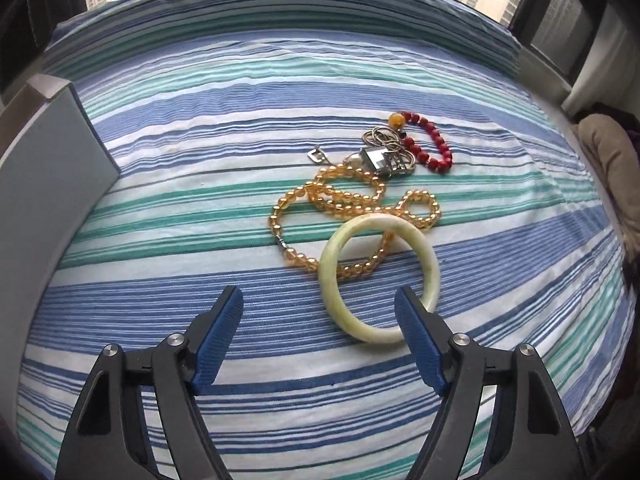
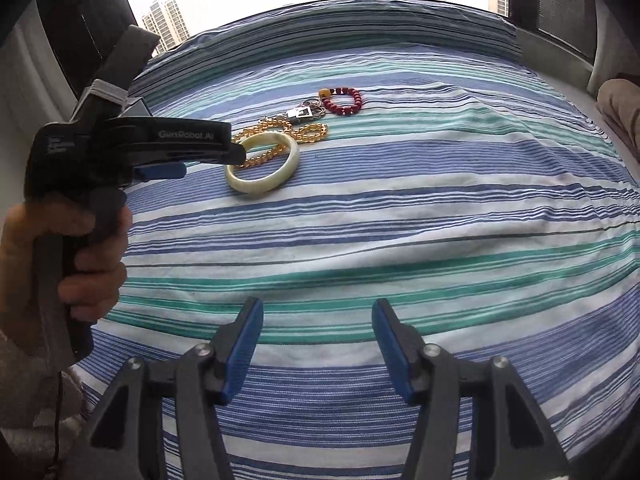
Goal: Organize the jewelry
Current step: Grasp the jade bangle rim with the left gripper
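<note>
A pale green bangle (image 1: pixel 328 280) lies on the striped sheet (image 1: pixel 200 140), partly over a strand of amber beads (image 1: pixel 332 196). Behind them sit a silver clasp-and-rings cluster (image 1: pixel 380 160) and a red bead bracelet (image 1: pixel 440 142). My left gripper (image 1: pixel 318 300) is open just in front of the bangle. Its right finger covers the bangle's near rim and its left finger stands well clear. The right wrist view shows that gripper (image 2: pixel 208 160) from the side, its tip at the bangle (image 2: pixel 256 186). My right gripper (image 2: pixel 317 306) hangs open over bare sheet, far from the jewelry.
A grey box wall (image 1: pixel 52 168) stands at the left of the bed. A brownish cushion (image 1: pixel 612 168) lies off the right edge. A person's hand (image 2: pixel 80 248) grips the left tool's handle. Windows and dark frames run behind the bed.
</note>
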A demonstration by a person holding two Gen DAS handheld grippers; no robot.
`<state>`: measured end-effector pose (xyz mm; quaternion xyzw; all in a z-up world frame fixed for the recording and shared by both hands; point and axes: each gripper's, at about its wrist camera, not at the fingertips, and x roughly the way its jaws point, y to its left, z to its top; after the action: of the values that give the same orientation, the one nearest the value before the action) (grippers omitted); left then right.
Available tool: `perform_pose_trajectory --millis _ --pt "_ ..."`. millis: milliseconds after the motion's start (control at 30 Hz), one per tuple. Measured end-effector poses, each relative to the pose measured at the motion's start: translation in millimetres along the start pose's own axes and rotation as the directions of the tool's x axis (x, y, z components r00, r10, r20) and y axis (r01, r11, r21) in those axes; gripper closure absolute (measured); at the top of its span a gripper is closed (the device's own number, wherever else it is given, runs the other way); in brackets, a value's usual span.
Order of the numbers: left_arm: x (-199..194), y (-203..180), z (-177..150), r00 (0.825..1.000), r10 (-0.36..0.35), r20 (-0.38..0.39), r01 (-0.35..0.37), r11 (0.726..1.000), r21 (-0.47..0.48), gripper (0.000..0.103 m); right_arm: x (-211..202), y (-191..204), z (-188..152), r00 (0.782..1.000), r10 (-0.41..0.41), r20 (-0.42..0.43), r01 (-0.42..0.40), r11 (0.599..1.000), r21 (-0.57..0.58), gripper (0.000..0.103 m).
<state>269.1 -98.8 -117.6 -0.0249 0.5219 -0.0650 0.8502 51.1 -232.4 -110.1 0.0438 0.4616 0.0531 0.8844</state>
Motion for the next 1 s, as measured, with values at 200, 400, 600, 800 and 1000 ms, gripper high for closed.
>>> perform_pose_trajectory --millis 200,400,600,800,1000 --pt "13 -2 -1 0.999 0.053 0.007 -0.053 0.999 0.0 0.04 2 -7 -5 1.0 -0.001 -0.019 0.001 1.0 0.015 0.045" --pt "8 -3 -4 1.0 0.027 0.005 -0.027 0.999 0.047 0.091 5 -15 -6 1.0 -0.001 -0.026 0.002 0.999 0.04 0.045" --pt "-7 18 -18 0.999 -0.039 -0.028 0.04 0.999 0.03 0.094 6 -14 -2 1.0 0.003 -0.027 -0.002 0.999 0.037 0.045" --pt "-23 58 -47 0.996 -0.045 -0.071 0.045 0.999 0.002 0.094 14 -4 6 0.998 0.028 -0.048 -0.027 1.0 0.014 0.045" --pt "-45 94 -71 0.997 -0.017 -0.08 0.015 1.0 -0.026 0.094 24 3 49 0.988 0.146 -0.058 -0.147 0.989 -0.012 0.045"
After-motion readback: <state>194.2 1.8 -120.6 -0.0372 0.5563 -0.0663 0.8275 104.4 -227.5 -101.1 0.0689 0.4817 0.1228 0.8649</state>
